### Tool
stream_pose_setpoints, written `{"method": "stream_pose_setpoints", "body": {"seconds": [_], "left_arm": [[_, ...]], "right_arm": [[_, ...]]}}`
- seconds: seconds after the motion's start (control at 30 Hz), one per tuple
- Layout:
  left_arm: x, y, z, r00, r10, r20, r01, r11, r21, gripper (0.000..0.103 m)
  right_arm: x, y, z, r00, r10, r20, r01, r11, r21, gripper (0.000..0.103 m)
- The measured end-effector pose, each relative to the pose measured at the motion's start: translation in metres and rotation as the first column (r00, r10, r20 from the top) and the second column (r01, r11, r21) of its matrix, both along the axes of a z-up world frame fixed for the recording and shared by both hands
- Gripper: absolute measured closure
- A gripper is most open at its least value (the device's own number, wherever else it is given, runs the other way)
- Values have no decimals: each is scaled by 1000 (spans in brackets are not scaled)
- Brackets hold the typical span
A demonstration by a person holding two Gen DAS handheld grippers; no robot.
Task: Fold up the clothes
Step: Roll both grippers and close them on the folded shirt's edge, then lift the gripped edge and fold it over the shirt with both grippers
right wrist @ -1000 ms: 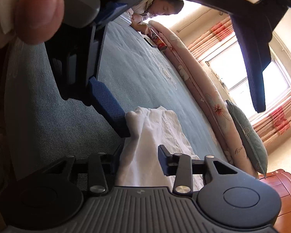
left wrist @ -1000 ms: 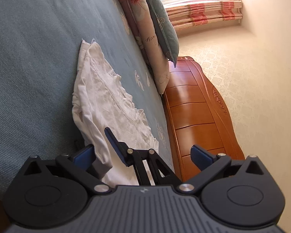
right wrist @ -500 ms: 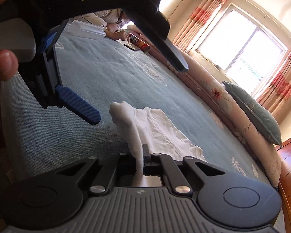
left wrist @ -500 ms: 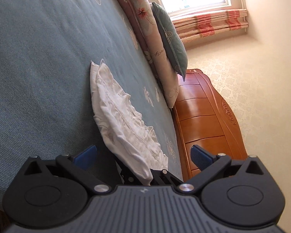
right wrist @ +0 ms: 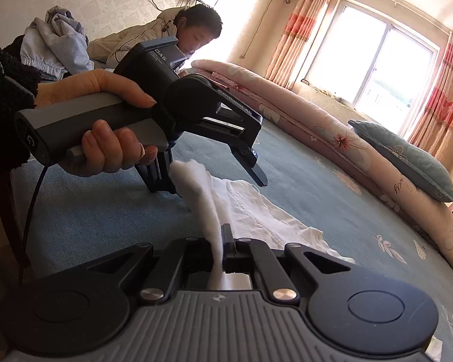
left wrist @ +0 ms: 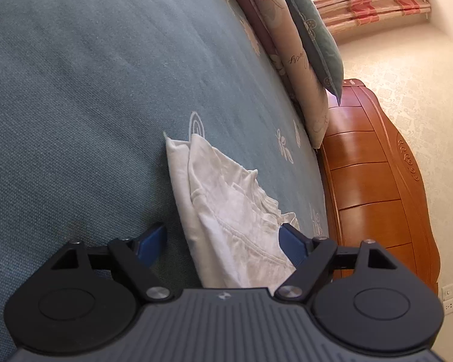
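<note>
Quick count: two grippers, left (left wrist: 223,239) and right (right wrist: 219,242), one white garment (left wrist: 226,211), one bed (left wrist: 75,90), one teal pillow (right wrist: 407,160), one rolled quilt (right wrist: 287,111), one wooden headboard (left wrist: 374,181), one clothes pile (right wrist: 54,42).

Left gripper (right wrist: 208,181): black linkage arms, blue pads (left wrist: 291,242), silver screws, grey ribbed body, grey handle trailing black cable. Hand (right wrist: 105,126) wearing fuzzy black sleeve (right wrist: 3,96).

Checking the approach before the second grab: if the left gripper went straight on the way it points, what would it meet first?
Most likely the white garment: it already lies between the open left gripper fingers.
</note>
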State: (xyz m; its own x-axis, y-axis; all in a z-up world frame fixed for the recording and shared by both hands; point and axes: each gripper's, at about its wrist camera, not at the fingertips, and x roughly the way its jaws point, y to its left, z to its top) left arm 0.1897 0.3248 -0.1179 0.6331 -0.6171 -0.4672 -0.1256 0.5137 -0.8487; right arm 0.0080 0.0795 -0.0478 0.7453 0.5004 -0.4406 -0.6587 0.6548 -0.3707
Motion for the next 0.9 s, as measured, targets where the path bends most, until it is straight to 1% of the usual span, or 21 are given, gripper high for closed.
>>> {"method": "stream_pose_setpoints", "body": {"seconds": [0.03,0.13,0.2,0.3,0.37,0.4,0.43,0.47,0.53,0.57,0.63,0.67,0.77,0.87,0.9], "left_arm": [[6,-2,2,1000,-14,2,14,1000,11,23],[17,-7,4,999,-47,8,47,998,39,23],[25,-10,6,997,-72,12,72,996,56,23],[26,-8,4,994,-103,44,100,993,57,23],[20,-7,4,988,-129,88,120,988,94,25],[18,-7,4,985,-140,105,128,985,117,28],[15,-6,3,985,-137,107,124,985,123,35],[13,-4,3,985,-134,109,120,984,129,39],[13,1,3,990,-118,81,106,985,133,57],[13,2,3,991,-112,67,102,985,142,62],[12,4,4,994,-100,39,93,983,161,81],[16,1,7,995,-93,22,87,979,185,84],[17,-7,16,995,-97,-1,94,966,241,85],[21,-22,33,995,-91,-44,101,939,329,87],[22,-28,41,995,-89,-52,102,925,366,89]], "right_arm": [[-6,-1,0,1000,1,-5,-1,1000,8,100],[-8,-5,-2,1000,3,-13,-3,1000,21,99],[1,-6,-2,1000,7,-17,-7,1000,25,99],[10,-7,-2,1000,12,-22,-12,999,31,99],[12,-8,-2,1000,17,-24,-17,999,34,99],[12,-9,-2,1000,19,-24,-18,999,33,99],[13,-9,-3,1000,21,-23,-20,999,33,99],[15,-10,-3,999,20,-24,-20,999,31,99],[14,-10,-4,999,25,-28,-24,999,27,99],[14,-10,-5,999,27,-27,-26,999,24,99],[13,-8,-5,999,33,-27,-32,999,19,99],[12,-8,-6,999,36,-29,-36,999,19,99],[11,-10,-8,998,51,-34,-50,998,24,99],[12,-13,-9,997,56,-47,-54,998,44,99],[12,-15,-8,997,59,-49,-56,997,52,99]]}}
